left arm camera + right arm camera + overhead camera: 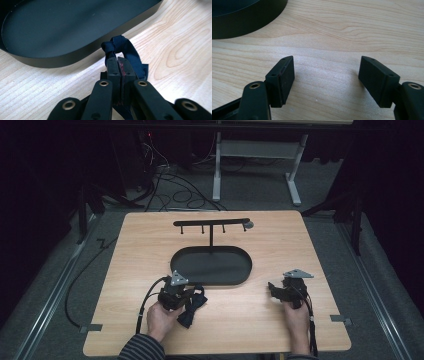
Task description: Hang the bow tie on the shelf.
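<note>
Navy cloth, a bow tie [192,307], lies low and left of centre in the high view, under the left tool [186,296], just below the oval black tray [212,277]; the right tool [274,288] sits well apart. Left gripper view: closed jaws pinch the tie's loop [125,46], the tray just beyond. Right gripper view: jaws wide open over bare table [352,30].

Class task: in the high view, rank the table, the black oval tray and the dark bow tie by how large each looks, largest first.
1. Table
2. Tray
3. Bow tie, partly hidden by the left gripper, which is shut on it

No close calls: each looks clearly smaller than the one before.
</note>
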A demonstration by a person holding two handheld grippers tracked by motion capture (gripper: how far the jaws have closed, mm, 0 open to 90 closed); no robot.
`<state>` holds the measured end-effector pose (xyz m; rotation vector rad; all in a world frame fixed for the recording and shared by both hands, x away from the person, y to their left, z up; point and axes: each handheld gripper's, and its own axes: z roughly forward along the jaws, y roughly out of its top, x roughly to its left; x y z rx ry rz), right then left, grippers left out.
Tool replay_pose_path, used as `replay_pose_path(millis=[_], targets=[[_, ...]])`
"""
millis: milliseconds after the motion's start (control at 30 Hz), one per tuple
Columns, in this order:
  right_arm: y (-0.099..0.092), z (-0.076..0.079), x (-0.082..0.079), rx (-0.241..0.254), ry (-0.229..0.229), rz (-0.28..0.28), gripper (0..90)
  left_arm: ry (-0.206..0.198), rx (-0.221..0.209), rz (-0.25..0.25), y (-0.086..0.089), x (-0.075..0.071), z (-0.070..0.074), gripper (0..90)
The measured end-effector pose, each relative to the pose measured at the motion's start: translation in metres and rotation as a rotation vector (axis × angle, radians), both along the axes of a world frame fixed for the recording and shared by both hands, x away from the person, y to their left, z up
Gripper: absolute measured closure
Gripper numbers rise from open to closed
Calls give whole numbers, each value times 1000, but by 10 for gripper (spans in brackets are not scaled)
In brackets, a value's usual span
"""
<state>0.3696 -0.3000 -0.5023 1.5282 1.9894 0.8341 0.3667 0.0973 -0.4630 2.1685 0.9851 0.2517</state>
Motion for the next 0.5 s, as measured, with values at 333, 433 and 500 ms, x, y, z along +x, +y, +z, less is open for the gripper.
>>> replay_pose_path(millis=[333, 433, 500], targets=[[0, 0, 0, 1, 1, -1, 302, -20, -49, -24, 6, -4, 19, 892], [0, 0, 0, 2, 2, -3, 302, -29, -58, -31, 7, -6, 23, 892], [0, 0, 0, 2, 2, -2, 301, -38, -66, -32, 8, -7, 27, 892]])
